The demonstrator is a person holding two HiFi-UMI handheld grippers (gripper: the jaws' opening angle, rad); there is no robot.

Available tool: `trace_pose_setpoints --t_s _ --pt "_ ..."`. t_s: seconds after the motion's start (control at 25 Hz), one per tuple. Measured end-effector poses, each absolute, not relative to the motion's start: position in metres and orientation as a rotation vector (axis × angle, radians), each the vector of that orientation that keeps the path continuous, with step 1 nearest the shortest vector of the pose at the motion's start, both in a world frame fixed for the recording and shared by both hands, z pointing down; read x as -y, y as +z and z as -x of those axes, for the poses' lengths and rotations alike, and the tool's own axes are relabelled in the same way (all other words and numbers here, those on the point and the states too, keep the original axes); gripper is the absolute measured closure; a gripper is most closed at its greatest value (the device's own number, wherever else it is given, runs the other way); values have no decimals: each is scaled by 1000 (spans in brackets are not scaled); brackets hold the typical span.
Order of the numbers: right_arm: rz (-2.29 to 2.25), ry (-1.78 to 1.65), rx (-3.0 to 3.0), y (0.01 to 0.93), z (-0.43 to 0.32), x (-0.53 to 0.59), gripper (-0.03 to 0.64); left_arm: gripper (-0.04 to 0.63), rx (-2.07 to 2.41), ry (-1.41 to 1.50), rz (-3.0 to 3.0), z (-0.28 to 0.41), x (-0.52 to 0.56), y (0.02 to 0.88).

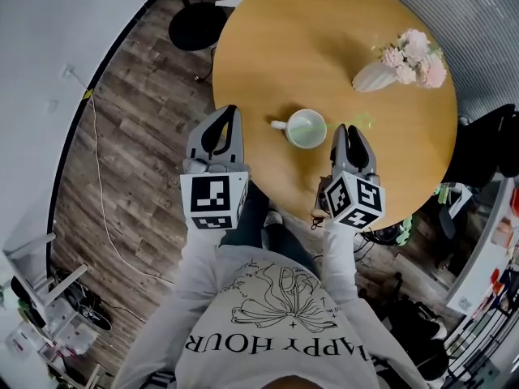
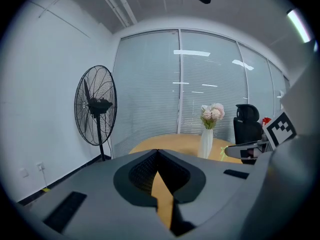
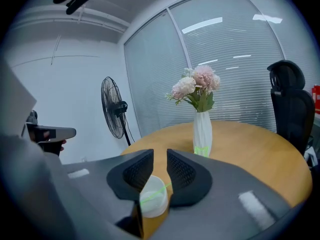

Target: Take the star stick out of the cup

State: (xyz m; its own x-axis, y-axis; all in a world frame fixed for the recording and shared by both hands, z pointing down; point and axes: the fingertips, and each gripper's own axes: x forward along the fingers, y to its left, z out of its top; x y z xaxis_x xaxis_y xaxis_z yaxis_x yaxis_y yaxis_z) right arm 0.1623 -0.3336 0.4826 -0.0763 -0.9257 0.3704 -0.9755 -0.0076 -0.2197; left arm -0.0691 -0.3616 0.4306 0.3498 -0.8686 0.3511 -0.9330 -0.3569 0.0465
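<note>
Your left gripper point(image 1: 229, 113) has jaws pressed together, empty; right gripper point(image 3: 159, 152) has jaws spread, w/ the cup point(image 3: 150, 208) showing in the gap, its base cut off; star stick point(image 3: 156, 192) leans in cup, thin; star end hard to make out.

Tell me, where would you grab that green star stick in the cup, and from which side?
The star stick leans out of the cup toward the right tool. Probably pinch its thin shaft just past the rim, coming from that side, jaws across it.
</note>
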Motion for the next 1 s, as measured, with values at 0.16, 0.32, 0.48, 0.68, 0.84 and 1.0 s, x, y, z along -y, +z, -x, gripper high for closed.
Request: trace_pose_setpoints --t_s 0.16,0.32,0.48,0.68,0.84,1.0 --pt "-2044 640 2098 494 -166 336 523 589 1601 414 -2368 66 367 443" --pt "-2040 661 2091 504 -167 340 523 589 1594 428 -2359 64 371 453" --pt "-2026 684 2077 515 -168 341 513 589 1577 443 -2354 61 374 462" --pt "-2022 713 2052 529 -173 341 512 589 1552 468 -2353 56 379 473" --pt "-2023 739 2032 540 -177 343 514 589 1538 482 -2353 52 383 481" --pt "-2039 772 2024 548 -182 345 512 589 1523 500 -2351 48 385 488"
